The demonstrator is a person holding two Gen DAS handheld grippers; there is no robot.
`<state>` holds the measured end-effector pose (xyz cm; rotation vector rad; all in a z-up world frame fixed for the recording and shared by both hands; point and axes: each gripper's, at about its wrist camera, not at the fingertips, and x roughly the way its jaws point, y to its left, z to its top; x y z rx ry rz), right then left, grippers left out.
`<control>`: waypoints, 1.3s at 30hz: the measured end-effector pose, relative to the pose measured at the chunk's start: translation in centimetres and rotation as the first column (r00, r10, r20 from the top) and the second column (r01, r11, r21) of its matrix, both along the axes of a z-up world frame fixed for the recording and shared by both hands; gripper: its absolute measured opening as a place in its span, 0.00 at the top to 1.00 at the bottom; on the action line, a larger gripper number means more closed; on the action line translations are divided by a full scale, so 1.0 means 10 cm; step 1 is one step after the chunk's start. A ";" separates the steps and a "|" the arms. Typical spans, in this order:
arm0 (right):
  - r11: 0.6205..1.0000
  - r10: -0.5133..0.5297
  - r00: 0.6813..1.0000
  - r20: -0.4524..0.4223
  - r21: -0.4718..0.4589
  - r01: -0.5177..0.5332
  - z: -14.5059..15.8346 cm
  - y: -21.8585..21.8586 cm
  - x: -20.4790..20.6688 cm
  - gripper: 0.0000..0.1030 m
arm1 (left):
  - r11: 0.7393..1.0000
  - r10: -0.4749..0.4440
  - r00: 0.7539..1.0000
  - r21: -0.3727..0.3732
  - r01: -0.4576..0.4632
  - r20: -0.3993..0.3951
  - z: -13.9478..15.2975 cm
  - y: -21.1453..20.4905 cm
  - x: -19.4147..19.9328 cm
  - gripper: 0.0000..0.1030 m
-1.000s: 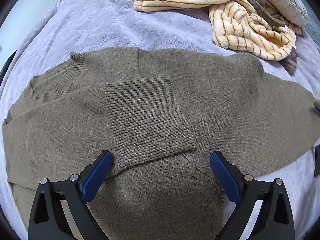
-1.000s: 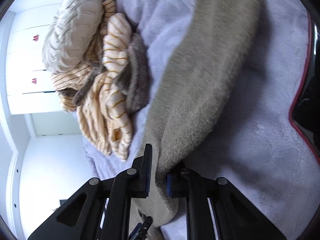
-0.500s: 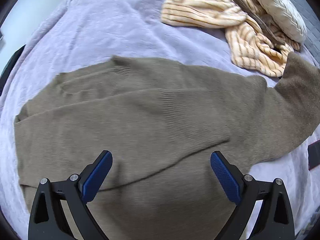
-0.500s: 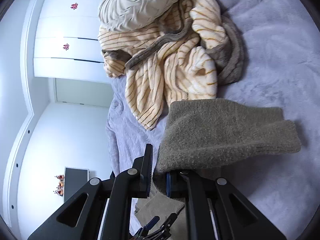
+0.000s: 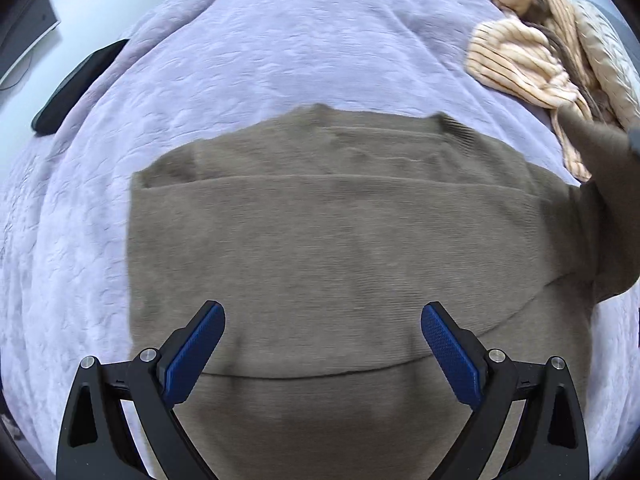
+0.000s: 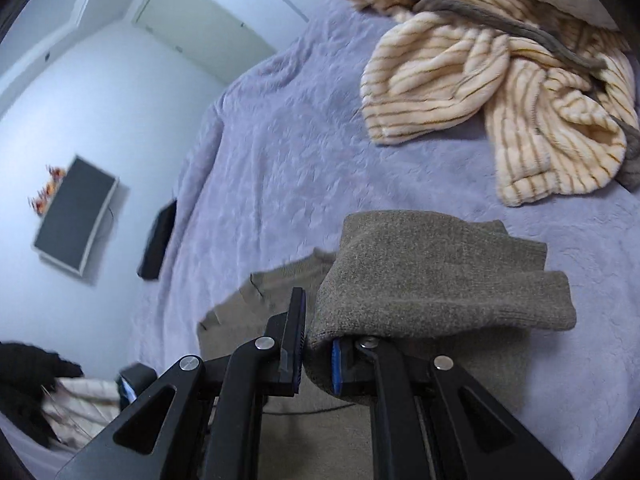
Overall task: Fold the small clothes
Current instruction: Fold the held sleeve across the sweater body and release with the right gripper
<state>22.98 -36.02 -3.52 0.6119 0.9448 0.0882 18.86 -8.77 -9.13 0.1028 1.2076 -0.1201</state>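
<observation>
A brown knit sweater [image 5: 332, 248] lies spread on the lilac bedspread [image 5: 280, 48], its left side folded in to a straight edge. My left gripper [image 5: 323, 336] hovers open above the sweater's lower part, with nothing between its blue pads. At the right edge of that view the sweater's sleeve [image 5: 600, 148] is lifted off the bed. In the right wrist view my right gripper [image 6: 317, 354] is shut on that brown sleeve [image 6: 440, 276], whose ribbed cuff end droops over to the right. The sweater's body [image 6: 256, 304] shows below and to the left.
A crumpled cream blanket with thin brown stripes [image 6: 500, 92] [image 5: 528, 64] and a cream pillow [image 5: 604, 52] lie at the far right of the bed. A dark flat object [image 5: 76, 84] sits at the bed's left edge. A wall screen [image 6: 74, 224] hangs beyond.
The right gripper has lifted the sleeve off the bed and rolled, swinging it over toward the sweater's body. The left gripper has slid along the sweater, still open; the folded-in sleeve's cuff is no longer in view.
</observation>
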 end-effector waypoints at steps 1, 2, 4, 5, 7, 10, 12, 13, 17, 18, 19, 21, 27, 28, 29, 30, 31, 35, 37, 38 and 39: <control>0.998 0.044 0.999 -0.027 -0.043 -0.045 -0.10 0.20 0.05 0.88 | 1.000 0.014 1.000 0.002 -0.014 0.000 -0.01 0.09 0.01 0.04; 0.994 0.078 0.996 -0.054 -0.078 -0.082 -0.21 0.36 0.08 0.88 | 1.000 0.029 1.000 0.001 -0.029 -0.004 -0.02 0.18 0.03 0.04; 0.977 0.142 0.983 -0.113 -0.145 -0.157 -0.45 0.69 0.12 0.88 | 0.999 0.046 0.999 -0.006 -0.046 -0.022 -0.07 0.34 0.05 0.04; 0.967 0.163 0.976 -0.142 -0.173 -0.187 -0.58 0.81 0.15 0.88 | 0.999 0.049 0.998 -0.005 -0.050 -0.038 -0.10 0.41 0.05 0.04; 0.945 0.197 0.960 -0.201 -0.221 -0.240 -0.85 1.04 0.17 0.88 | 0.999 0.047 0.997 0.001 -0.047 -0.055 -0.15 0.51 0.04 0.04; 0.922 0.208 0.939 -0.272 -0.266 -0.281 -1.13 1.18 0.17 0.88 | 0.999 0.034 0.998 0.000 -0.034 -0.059 -0.18 0.58 0.02 0.04; 0.913 0.205 0.939 -0.278 -0.292 -0.286 -1.17 1.22 0.16 0.88 | 1.000 0.025 0.998 -0.005 -0.026 -0.063 -0.20 0.60 0.01 0.04; 0.907 0.206 0.937 -0.281 -0.304 -0.291 -1.17 1.23 0.15 0.86 | 1.000 0.023 0.998 -0.006 -0.024 -0.066 -0.22 0.60 0.01 0.04; 0.926 0.203 0.936 -0.288 -0.255 -0.279 -1.10 1.14 0.16 0.62 | 1.000 0.023 0.997 -0.017 -0.024 -0.072 -0.24 0.61 -0.02 0.04; 0.943 0.181 0.943 -0.278 -0.224 -0.247 -1.07 1.07 0.15 0.54 | 0.999 0.022 0.997 -0.021 -0.024 -0.069 -0.23 0.60 -0.02 0.04; 0.958 0.158 0.951 -0.265 -0.193 -0.213 -1.04 1.01 0.13 0.51 | 0.999 0.021 0.998 -0.025 -0.022 -0.067 -0.22 0.59 -0.02 0.04; 0.990 0.082 0.967 -0.242 -0.090 -0.106 -1.01 0.82 0.06 0.50 | 0.999 0.015 0.998 -0.033 -0.017 -0.062 -0.20 0.57 -0.01 0.04; 0.925 -0.212 0.944 -0.254 0.261 0.277 -1.27 0.18 -0.15 0.55 | 0.999 0.006 0.999 -0.047 -0.008 -0.049 -0.16 0.54 -0.02 0.04; 0.892 -0.261 0.930 -0.259 0.303 0.335 -1.30 0.09 -0.18 0.77 | 0.999 0.007 0.999 -0.049 -0.009 -0.050 -0.16 0.56 -0.03 0.04; 0.884 -0.278 0.926 -0.256 0.309 0.351 -1.29 0.07 -0.14 0.89 | 0.999 0.008 0.999 -0.050 -0.011 -0.050 -0.15 0.58 -0.05 0.04; 0.892 -0.274 0.930 -0.246 0.297 0.342 -1.24 0.09 -0.10 0.92 | 0.999 0.010 0.999 -0.049 -0.013 -0.047 -0.13 0.61 -0.06 0.04; 0.924 -0.236 0.948 -0.214 0.254 0.287 -1.15 0.16 -0.01 0.92 | 0.999 0.013 0.999 -0.046 -0.015 -0.042 -0.12 0.64 -0.08 0.04; 0.998 0.008 0.992 -0.128 0.069 0.000 -0.79 0.75 0.30 0.92 | 0.999 0.040 0.999 -0.031 -0.040 -0.011 -0.06 0.83 -0.17 0.04; 0.988 0.149 0.982 -0.116 -0.013 -0.151 -0.71 1.14 0.38 0.92 | 0.998 0.059 0.998 -0.020 -0.059 -0.007 -0.07 0.93 -0.20 0.04; 0.974 0.213 0.969 -0.124 -0.056 -0.221 -0.72 1.35 0.41 0.92 | 0.998 0.068 0.998 -0.016 -0.068 -0.010 -0.07 0.97 -0.20 0.04; 0.955 0.268 0.954 -0.137 -0.090 -0.282 -0.75 1.52 0.41 0.92 | 0.997 0.079 0.997 -0.011 -0.079 -0.013 -0.08 1.03 -0.21 0.04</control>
